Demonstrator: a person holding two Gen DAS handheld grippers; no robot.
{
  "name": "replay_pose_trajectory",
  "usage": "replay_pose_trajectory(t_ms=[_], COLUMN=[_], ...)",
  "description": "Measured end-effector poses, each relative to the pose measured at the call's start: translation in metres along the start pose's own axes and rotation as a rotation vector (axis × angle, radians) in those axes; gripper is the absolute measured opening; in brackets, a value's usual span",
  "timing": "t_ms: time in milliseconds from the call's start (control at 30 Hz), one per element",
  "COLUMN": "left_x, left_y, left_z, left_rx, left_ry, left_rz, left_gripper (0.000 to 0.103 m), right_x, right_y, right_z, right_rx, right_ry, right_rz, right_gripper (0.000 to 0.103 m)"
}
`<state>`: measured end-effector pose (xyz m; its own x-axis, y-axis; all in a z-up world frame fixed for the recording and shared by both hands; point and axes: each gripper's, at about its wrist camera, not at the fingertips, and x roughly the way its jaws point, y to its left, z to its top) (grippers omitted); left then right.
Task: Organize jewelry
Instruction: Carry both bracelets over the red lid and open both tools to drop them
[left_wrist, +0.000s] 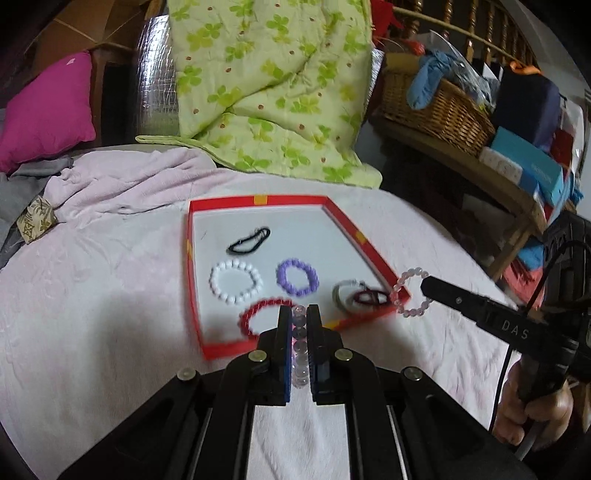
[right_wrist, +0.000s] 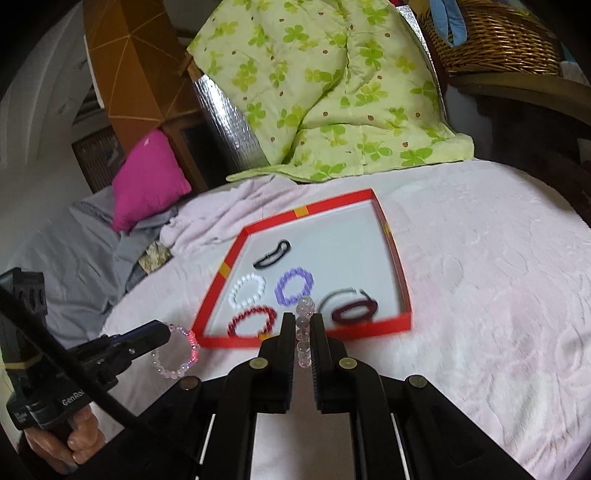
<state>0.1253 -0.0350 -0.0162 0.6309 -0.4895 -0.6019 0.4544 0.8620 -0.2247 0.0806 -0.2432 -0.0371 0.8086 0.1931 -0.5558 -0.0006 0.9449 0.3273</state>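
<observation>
Claws, two, both mine, each clamped on a clear-pink bead bracelet. Left claw (left_wrist: 299, 314): fingers nearly together, beads stacked edge-on in the gap, so in its own view only a column of the bracelet (left_wrist: 298, 354) shows. Its full ring is legible from the right wrist view, hanging from the left claw (right_wrist: 168, 330) as a loop (right_wrist: 176, 352) over the bedspread, just outside the tray's near-left corner.

Right claw (right_wrist: 303, 318): same narrow grip, same edge-on column of beads (right_wrist: 304, 332). Seen from the left wrist, it (left_wrist: 424, 285) holds its loop (left_wrist: 410, 293) at the tray's near-right corner; whether it hangs over the rim or just beyond it, I cannot tell.

Tray (left_wrist: 258, 199), red-rimmed, white floor, on a pale pink bedspread (left_wrist: 110, 295). Contents:
- black band (left_wrist: 249, 240), far, flattened;
- white bead bracelet (left_wrist: 235, 281);
- purple bead bracelet (left_wrist: 296, 277);
- red bead bracelet (left_wrist: 260, 317), near edge, partly hidden behind my left fingers;
- dark maroon band (left_wrist: 369, 297) overlapping a grey-white ring (left_wrist: 341, 291), both motion-blurred, outlines unsure.

Hands: my right (left_wrist: 532, 413) and my left (right_wrist: 79, 435) grip the handles, both cut off at the frame edge.
</observation>
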Motion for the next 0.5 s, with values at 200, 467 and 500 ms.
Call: replay_pose_trajectory(t_ms=[200,467,500], left_x=[0.036,0.119,0.126], left_y=[0.004,-0.012,-0.012], left_z=[0.043,0.108,0.111], left_rx=[-0.020,0.061,0.065], left_ry=[0.022,0.119,0.127], left_rz=[-0.032,0.009,0.016], left_gripper=[0.007,0.007,0.007], right_x=[0.033,0.095,0.103], right_y=[-0.011,-0.049,-0.053], right_z=[0.045,0.077,0.079], right_rx=[0.077,0.226,0.237], right_ry=[-0.012,0.039,0.051], right_rz=[0.042,0.080,0.079], right_gripper=[0.009,0.009,0.009])
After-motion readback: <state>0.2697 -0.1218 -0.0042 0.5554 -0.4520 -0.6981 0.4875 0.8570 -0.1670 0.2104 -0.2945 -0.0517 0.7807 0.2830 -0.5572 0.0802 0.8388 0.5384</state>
